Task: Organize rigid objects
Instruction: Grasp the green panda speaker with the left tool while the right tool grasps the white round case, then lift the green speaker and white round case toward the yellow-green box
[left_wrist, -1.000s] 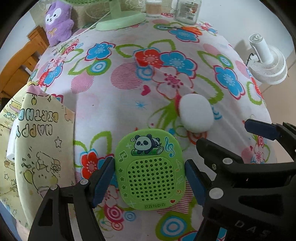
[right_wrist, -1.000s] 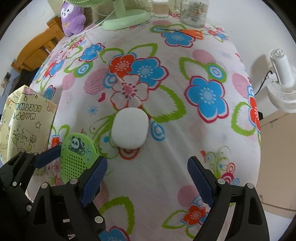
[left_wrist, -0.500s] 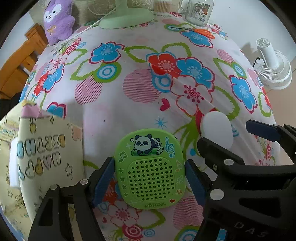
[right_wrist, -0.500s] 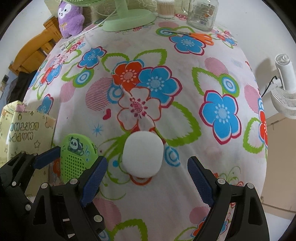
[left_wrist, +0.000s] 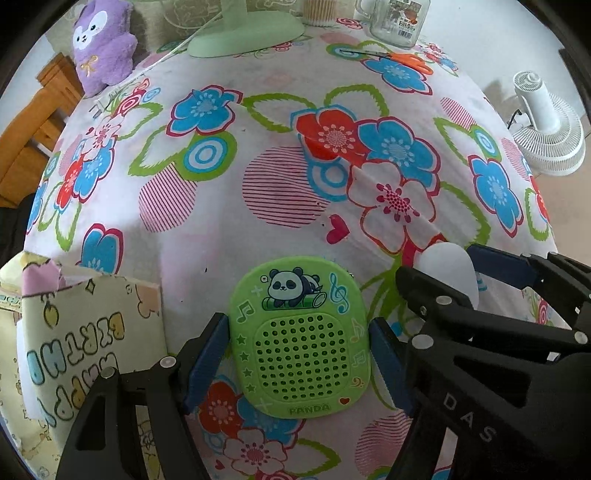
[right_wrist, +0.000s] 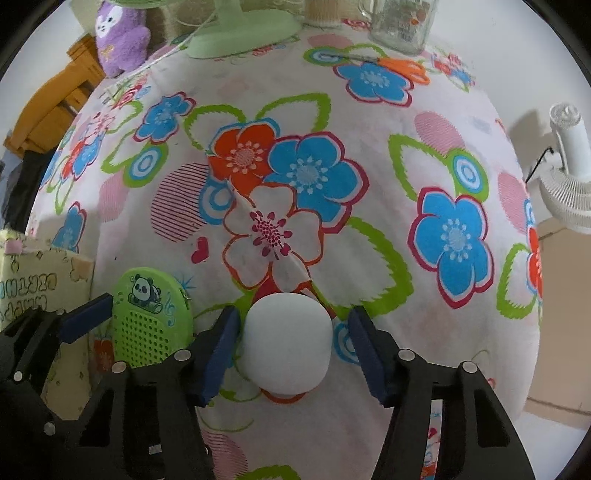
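Two grippers: left gripper (left_wrist: 298, 354) is clamped on green panda speaker (left_wrist: 300, 338); right gripper (right_wrist: 291, 341), jaws just closing, stands apart around white rounded object (right_wrist: 287, 341).

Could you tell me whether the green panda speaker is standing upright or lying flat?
Lying flat: the green panda speaker rests face-up on the floral tablecloth, grille and panda picture facing the camera.

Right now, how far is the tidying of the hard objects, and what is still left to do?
Nothing looks put away yet. The left gripper is shut on the green panda speaker. The right gripper has just been closing around the white rounded case; a gap shows at its right pad, so no grip yet. Both objects still have to be moved, perhaps into the birthday bag. The orange scissors lie untouched.
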